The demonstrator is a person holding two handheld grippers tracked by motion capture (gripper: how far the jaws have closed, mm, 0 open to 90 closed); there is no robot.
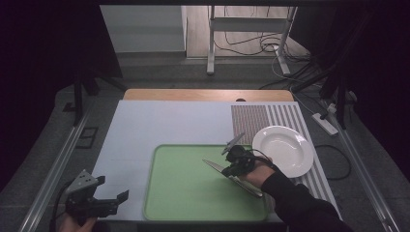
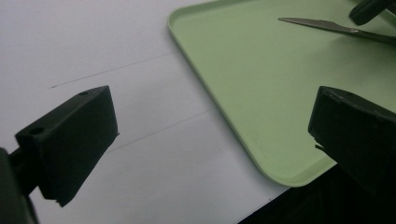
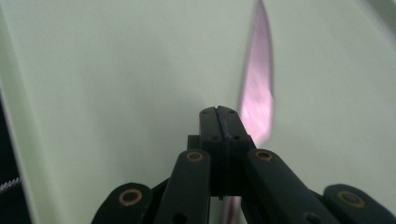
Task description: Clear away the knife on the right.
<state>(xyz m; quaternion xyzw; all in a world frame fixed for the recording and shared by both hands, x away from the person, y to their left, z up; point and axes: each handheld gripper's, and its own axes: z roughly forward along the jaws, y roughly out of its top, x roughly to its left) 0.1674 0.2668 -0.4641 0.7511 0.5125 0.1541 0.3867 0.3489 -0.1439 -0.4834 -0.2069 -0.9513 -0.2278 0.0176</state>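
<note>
A: The jaws of the right gripper [image 3: 219, 112] are seen pressed fully together. Is the slim steel table knife [image 1: 231, 176] clamped in them?

B: That cannot be told; the blade is seen passing just beside and beneath the closed jaws. The knife is laid on the pale green plastic tray [image 1: 183, 193], its long axis running diagonally, tip toward the tray's middle, handle toward the person.

A: And the left gripper [image 1: 109, 202]?

B: It is held wide open with nothing between its jaws, at the bench's near-left corner, well apart from the knife. The right is far nearer. A glossy white round plate [image 1: 284, 150] is set just right of the smooth, rimmed tray.
</note>
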